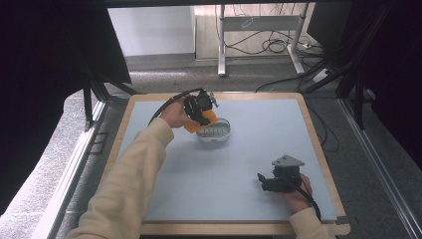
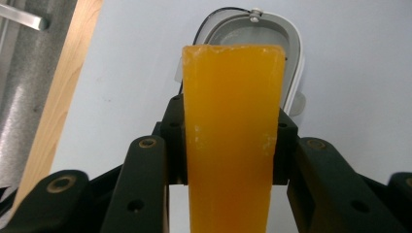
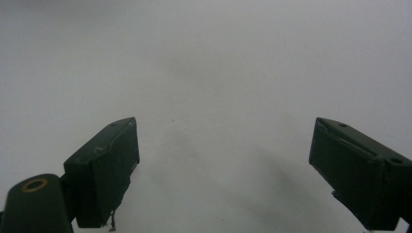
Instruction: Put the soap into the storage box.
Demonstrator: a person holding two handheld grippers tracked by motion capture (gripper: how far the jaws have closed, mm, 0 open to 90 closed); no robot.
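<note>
Over the dish point(image 1: 215, 132) at mid-table, we see the left gripper point(image 1: 205, 115) pinching an orange bar point(image 2: 232, 141) | right gripper point(image 1: 275, 183) rests near the front edge, jaws spread, empty | risk: we judge the slick bar may slip or miss the dish | hidden: bar's lower end, most of the dish.

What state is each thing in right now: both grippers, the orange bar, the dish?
Left gripper: shut on the orange bar, held above the dish.
Orange bar: clamped between the left jaws, off the table.
Soap dish: upright on the grey mat, nothing in it yet.
Right gripper: open, jaws wide apart, holding nothing, low over the mat.
</note>
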